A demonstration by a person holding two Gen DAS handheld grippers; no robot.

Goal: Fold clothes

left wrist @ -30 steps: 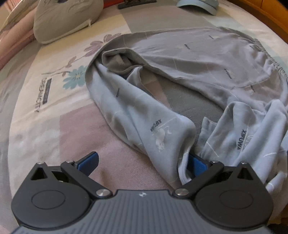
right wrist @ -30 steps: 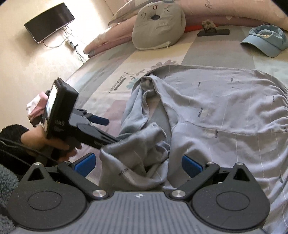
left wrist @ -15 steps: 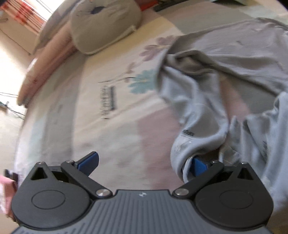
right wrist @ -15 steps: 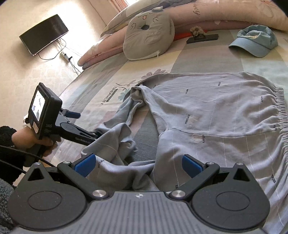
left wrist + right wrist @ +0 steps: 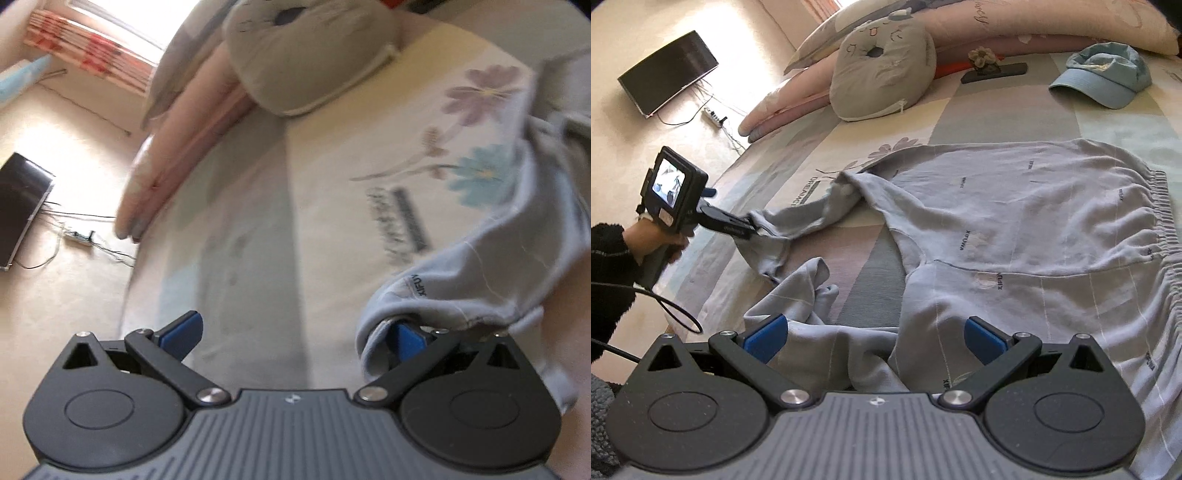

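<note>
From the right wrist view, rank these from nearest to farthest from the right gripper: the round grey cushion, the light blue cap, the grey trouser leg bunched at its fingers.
From the right gripper:
1. Grey trouser leg, bunched between the open fingers.
2. Round grey cushion, far left, against the pink pillows.
3. Light blue cap, far right; too close to the cushion to rank firmly.

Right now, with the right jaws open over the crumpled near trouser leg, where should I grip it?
Grip the cuff end of the crumpled near leg of the light grey sweatpants, coming from above. That end lies free and bunched on the patchwork bedsheet, so it likely pinches easily and pulls straight.
</note>
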